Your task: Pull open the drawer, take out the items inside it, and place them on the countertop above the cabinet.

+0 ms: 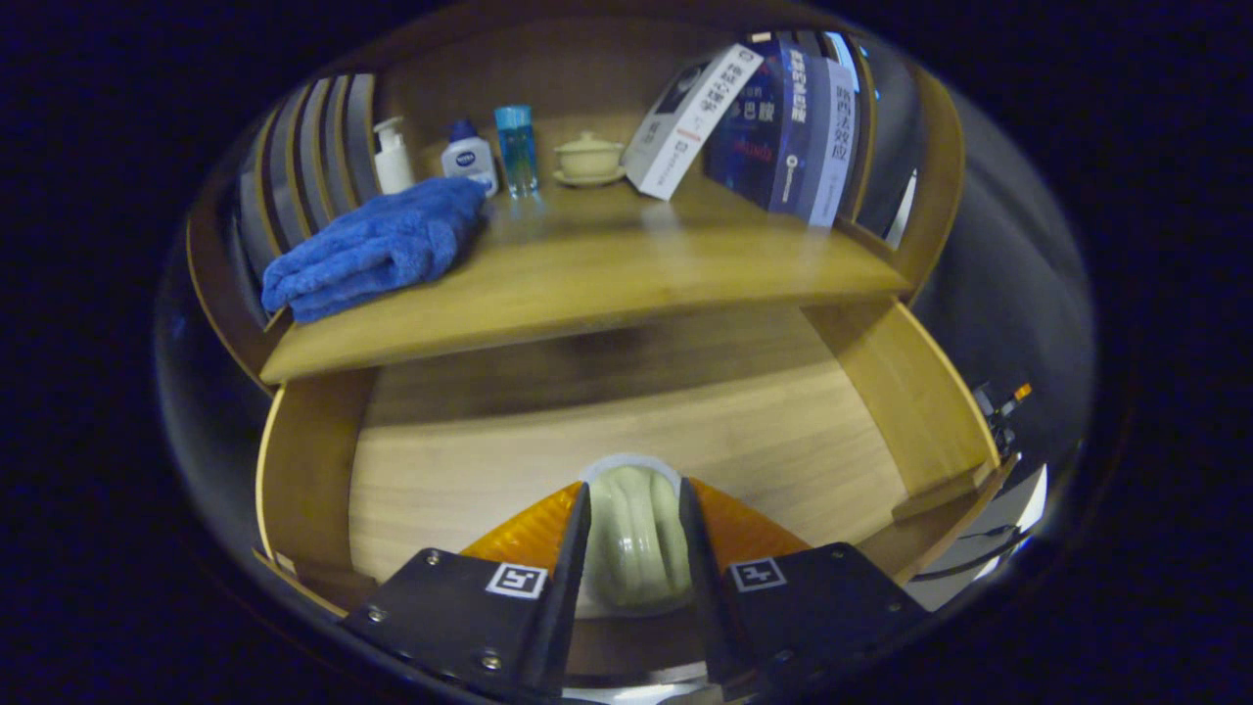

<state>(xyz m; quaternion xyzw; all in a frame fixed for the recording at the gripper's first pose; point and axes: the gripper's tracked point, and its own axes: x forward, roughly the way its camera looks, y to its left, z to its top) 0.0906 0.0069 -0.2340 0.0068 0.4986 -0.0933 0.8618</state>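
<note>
Wooden open drawer (411, 470) below countertop (587, 284) with towel (377, 245); gripper (634, 534) pinches pale ribbed cup (634, 539).

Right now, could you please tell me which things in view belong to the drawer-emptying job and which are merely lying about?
Job in hand:
- pale green ribbed object clamped between the gripper jaws
- open wooden drawer
- wooden countertop

Lying about:
- folded blue towel
- white pump bottle
- small white bottle
- clear blue bottle
- cream lidded cup
- leaning books

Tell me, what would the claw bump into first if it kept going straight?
The claw already has a pale ribbed object between its fingers. Going on, it would probably meet the drawer floor, though depth is unclear.
</note>
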